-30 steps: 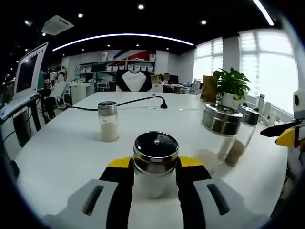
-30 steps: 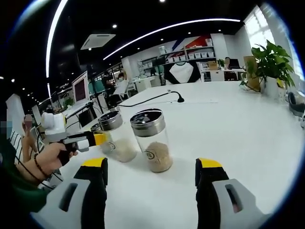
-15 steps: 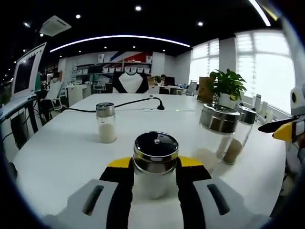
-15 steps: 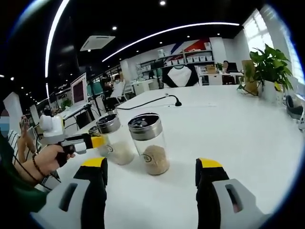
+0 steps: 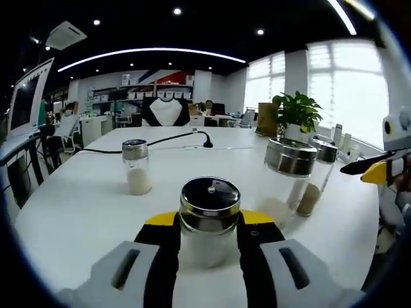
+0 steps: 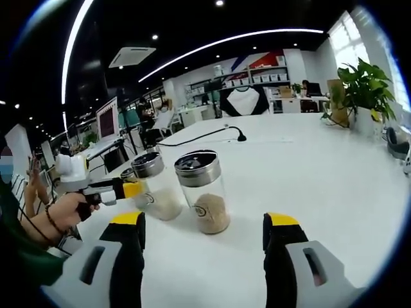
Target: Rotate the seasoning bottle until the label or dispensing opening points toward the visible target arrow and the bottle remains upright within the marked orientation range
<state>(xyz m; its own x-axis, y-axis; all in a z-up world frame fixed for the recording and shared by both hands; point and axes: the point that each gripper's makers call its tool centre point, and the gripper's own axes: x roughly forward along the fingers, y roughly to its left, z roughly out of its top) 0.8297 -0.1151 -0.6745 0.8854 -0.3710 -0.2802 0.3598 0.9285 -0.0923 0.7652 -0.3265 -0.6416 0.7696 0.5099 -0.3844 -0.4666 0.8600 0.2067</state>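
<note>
My left gripper [image 5: 208, 234] is shut on a glass seasoning bottle [image 5: 209, 218] with a steel lid and white contents, held upright between the yellow-tipped jaws. In the right gripper view that left gripper [image 6: 131, 188] shows at the left, held by a hand [image 6: 61, 212]. My right gripper [image 6: 204, 231] stands open above the white table [image 6: 334, 173], nothing between its jaws. Ahead of it stand a bottle of brown seasoning [image 6: 201, 191] and a bottle of white seasoning [image 6: 156, 186]. In the left gripper view these are the near one [image 5: 286, 179] and the brown one [image 5: 318, 176].
A small bottle with white powder [image 5: 137, 167] stands alone at the left. A black cable [image 5: 154, 141] runs across the far table. A potted plant [image 5: 295, 115] sits at the far right. Office desks and chairs lie beyond.
The left view has drifted, so the table things sit a little lower and further left. The held bottle stays fixed between the jaws. The right view barely shifted.
</note>
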